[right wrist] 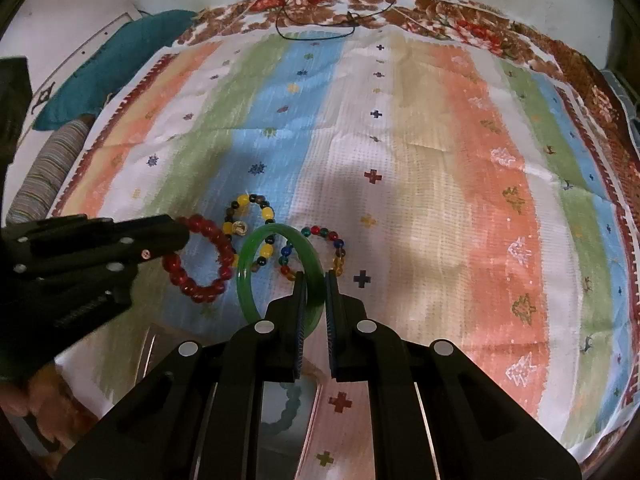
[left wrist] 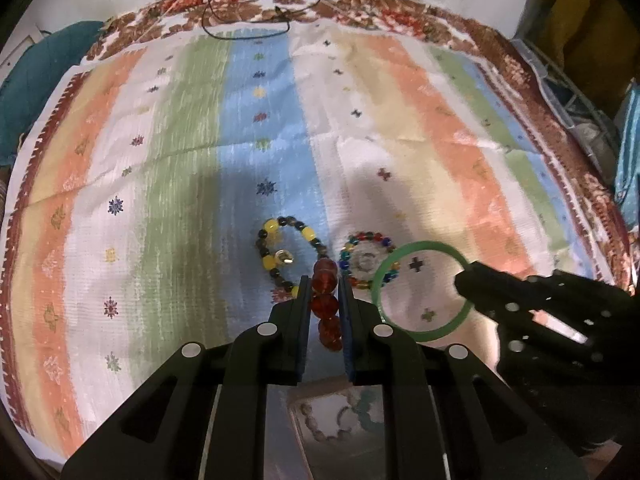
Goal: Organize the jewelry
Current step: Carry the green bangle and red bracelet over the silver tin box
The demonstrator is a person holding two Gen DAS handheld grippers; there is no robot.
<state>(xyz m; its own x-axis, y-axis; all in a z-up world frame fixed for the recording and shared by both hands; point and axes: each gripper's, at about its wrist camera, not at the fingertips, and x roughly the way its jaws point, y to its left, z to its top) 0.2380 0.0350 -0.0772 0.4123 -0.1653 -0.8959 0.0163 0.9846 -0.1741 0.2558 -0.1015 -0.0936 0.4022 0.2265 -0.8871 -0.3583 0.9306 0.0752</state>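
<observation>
Both sets of fingers were nearly closed, each on a piece of jewelry. Left gripper pinched the red bead bracelet across a few beads, the loop hanging free above the striped cloth. Right gripper clamped the green bangle by its rim. The beads probably ran on elastic, so that loop would sag and swing; the bangle looked rigid, smooth and likely brittle, best held across its band. Farther out on the cloth lay the yellow-and-dark bracelet and the multicolored bracelet, just beside each other. A tray below the grippers showed only as a blurred reflection. Beyond, a thin black cord crossed the far border.
</observation>
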